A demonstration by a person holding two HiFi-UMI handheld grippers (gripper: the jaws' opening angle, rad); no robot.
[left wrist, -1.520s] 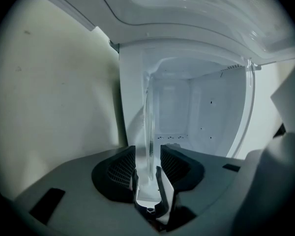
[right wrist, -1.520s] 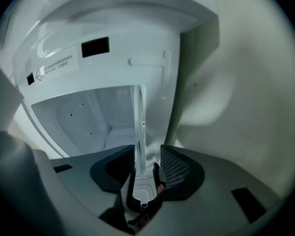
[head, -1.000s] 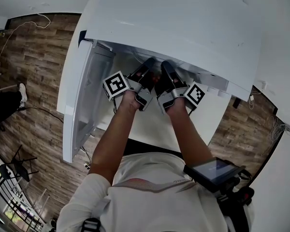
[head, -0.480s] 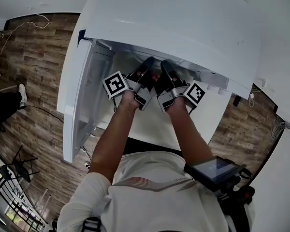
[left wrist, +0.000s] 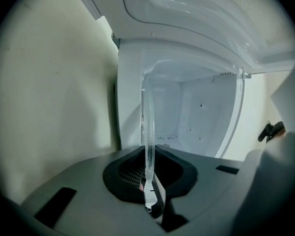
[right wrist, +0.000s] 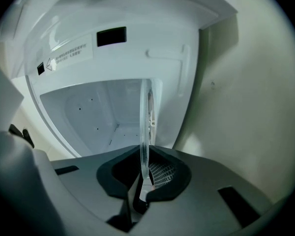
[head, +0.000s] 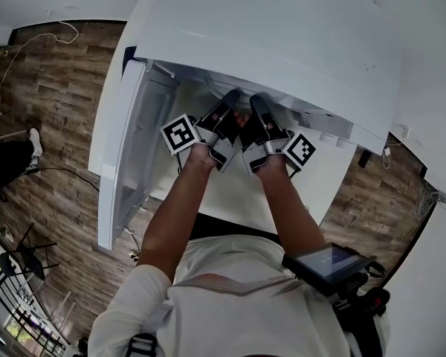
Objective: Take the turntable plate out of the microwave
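The white microwave point(head: 282, 43) stands with its door point(head: 126, 155) swung open to the left. Both grippers reach level into its mouth, side by side. The clear glass turntable plate point(left wrist: 148, 132) shows edge-on in the left gripper view, with its rim pinched between the pads of my left gripper point(left wrist: 148, 181) point(head: 231, 97). The right gripper view shows the same plate point(right wrist: 144, 127) edge-on, its rim caught in my right gripper point(right wrist: 144, 176) point(head: 254, 101). Both grippers' jaws have just been closing, with the plate's rim between them. The head view hides the plate under the microwave's top.
The white cavity point(left wrist: 196, 122) lies behind the plate. The microwave sits on a white table point(head: 230, 199) over a wooden floor point(head: 52, 88). A dark device point(head: 327, 262) hangs at the person's right side. A pale wall point(left wrist: 49, 97) is close on the left.
Each gripper's two jaws have drawn closer together at the microwave's mouth. The hands have barely shifted.
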